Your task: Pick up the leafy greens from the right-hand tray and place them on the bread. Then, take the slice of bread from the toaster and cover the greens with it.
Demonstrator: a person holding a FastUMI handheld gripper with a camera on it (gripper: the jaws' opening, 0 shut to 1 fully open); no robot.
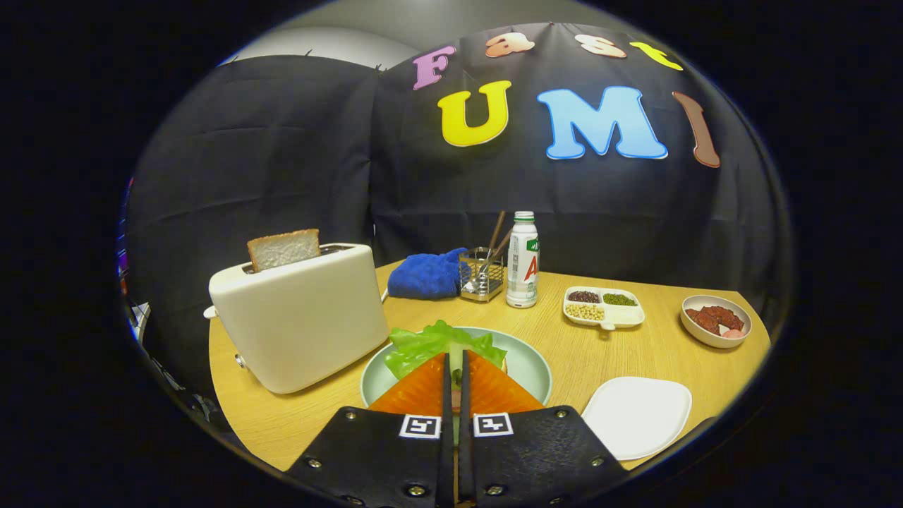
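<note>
My gripper (456, 355) is shut on the leafy greens (432, 343), with a pale strip of leaf pinched between the two fingers. The greens spread out just ahead of the fingertips, over a pale green plate (530, 368). The fingers and leaves hide most of what lies on the plate, so I cannot make out the bread there. To the left stands a cream toaster (303, 321) with a slice of toasted bread (283, 248) sticking up from its slot. A white tray (638, 416) to the right of the fingers holds nothing.
Beyond the plate on the wooden table (585, 353) are a blue cloth (427, 274), a wire holder with sticks (482, 275) and a white bottle (523, 261). Farther right sit a divided dish of beans (603, 307) and a bowl of reddish food (716, 321).
</note>
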